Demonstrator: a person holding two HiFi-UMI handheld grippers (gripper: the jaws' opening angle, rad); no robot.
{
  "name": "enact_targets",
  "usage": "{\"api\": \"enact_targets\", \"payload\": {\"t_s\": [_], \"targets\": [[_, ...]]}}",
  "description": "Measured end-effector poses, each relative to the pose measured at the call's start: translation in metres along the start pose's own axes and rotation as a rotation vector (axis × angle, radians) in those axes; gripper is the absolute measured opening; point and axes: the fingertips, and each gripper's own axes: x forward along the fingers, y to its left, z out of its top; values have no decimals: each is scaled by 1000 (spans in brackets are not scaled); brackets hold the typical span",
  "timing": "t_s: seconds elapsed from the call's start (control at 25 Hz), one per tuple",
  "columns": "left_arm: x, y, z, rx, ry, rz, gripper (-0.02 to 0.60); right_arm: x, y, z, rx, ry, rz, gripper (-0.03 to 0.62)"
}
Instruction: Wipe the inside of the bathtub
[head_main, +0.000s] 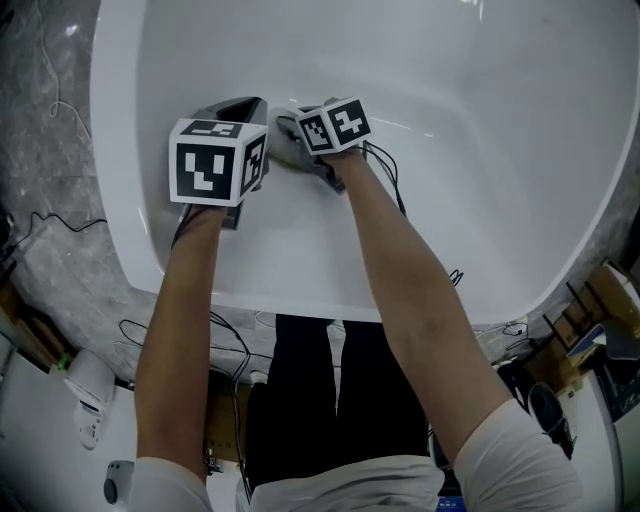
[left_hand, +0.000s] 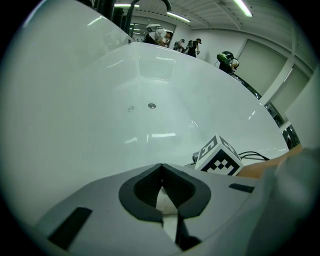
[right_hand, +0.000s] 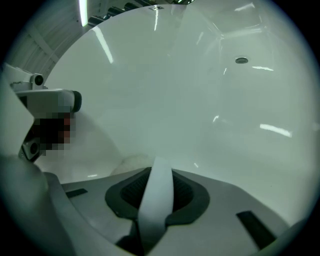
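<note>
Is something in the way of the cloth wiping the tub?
Nothing visible is. The right tool grips the cloth, and the bathtub wall ahead of it is bare.

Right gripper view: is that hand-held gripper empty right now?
No, a white cloth is pinched between the jaws of the right hand-held gripper, which are closed on it.

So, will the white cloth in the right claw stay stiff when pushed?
Probably floppy: the thin white cloth curves between the pads of the right claw. Being so thin, likely light; it should slide easily on the glossy white bathtub.
</note>
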Motion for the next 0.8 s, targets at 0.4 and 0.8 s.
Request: {"api": "enact_targets", "payload": {"t_s": [0.4, 0.8], "targets": [[17, 0, -7, 1, 15, -14, 9, 15, -38, -4, 41, 21, -39, 94], [17, -5, -4, 22, 15, -7, 9, -4, -71, -11, 92, 45, -140, 92]]}}
